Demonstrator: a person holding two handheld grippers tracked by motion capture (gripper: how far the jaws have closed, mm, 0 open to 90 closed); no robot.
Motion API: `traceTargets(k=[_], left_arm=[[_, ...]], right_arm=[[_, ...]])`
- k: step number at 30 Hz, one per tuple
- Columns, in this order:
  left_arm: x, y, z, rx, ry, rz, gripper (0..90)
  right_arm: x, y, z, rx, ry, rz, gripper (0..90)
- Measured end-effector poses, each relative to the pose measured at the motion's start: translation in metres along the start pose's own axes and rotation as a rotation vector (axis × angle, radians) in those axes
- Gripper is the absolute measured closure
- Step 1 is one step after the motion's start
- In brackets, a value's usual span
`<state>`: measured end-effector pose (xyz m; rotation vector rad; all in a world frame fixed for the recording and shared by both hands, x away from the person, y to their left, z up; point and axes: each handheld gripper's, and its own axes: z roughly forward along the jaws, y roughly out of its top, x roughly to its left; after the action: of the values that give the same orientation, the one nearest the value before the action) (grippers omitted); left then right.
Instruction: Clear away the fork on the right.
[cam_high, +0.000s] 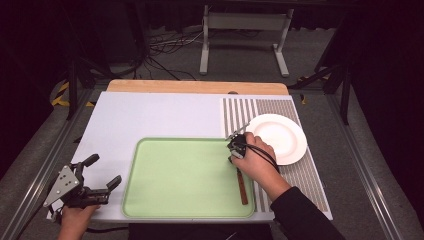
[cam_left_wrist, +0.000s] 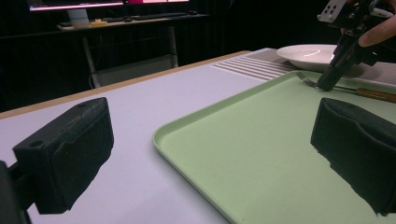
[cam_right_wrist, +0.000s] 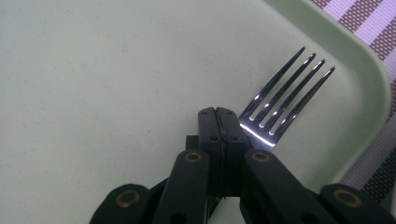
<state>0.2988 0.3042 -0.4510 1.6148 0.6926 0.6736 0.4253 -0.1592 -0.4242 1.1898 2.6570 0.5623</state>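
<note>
A fork (cam_high: 242, 187) with a brown wooden handle lies along the right side of a pale green tray (cam_high: 185, 175). My right gripper (cam_high: 234, 156) is tipped down onto its neck. In the right gripper view the jaws (cam_right_wrist: 218, 116) are pressed together, with the shiny tines (cam_right_wrist: 285, 93) sticking out past them over the tray's corner (cam_right_wrist: 369, 93). The left gripper view shows that gripper's tip (cam_left_wrist: 325, 84) on the fork (cam_left_wrist: 373, 94). My left gripper (cam_high: 104, 170) stands open and empty at the table's front left corner, beside the tray (cam_left_wrist: 261, 154).
A white plate (cam_high: 277, 137) sits on a brown striped mat (cam_high: 295, 170) just right of the tray, close behind my right hand. A pale sheet (cam_high: 150, 115) covers the table's left and back. Cables and a stand's legs lie on the floor beyond the table.
</note>
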Motion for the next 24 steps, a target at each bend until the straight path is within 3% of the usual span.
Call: traceTargets(k=[17, 24], left_arm=[[0.0, 0.0, 0.001, 0.003, -0.001, 0.0, 0.0], [0.001, -0.001, 0.001, 0.004, -0.001, -0.003, 0.0]], right_arm=[[-0.01, -0.006, -0.004, 0.008, -0.023, 0.032, 89.7], [-0.01, -0.007, -0.012, -0.05, -0.01, 0.04, 78.2]])
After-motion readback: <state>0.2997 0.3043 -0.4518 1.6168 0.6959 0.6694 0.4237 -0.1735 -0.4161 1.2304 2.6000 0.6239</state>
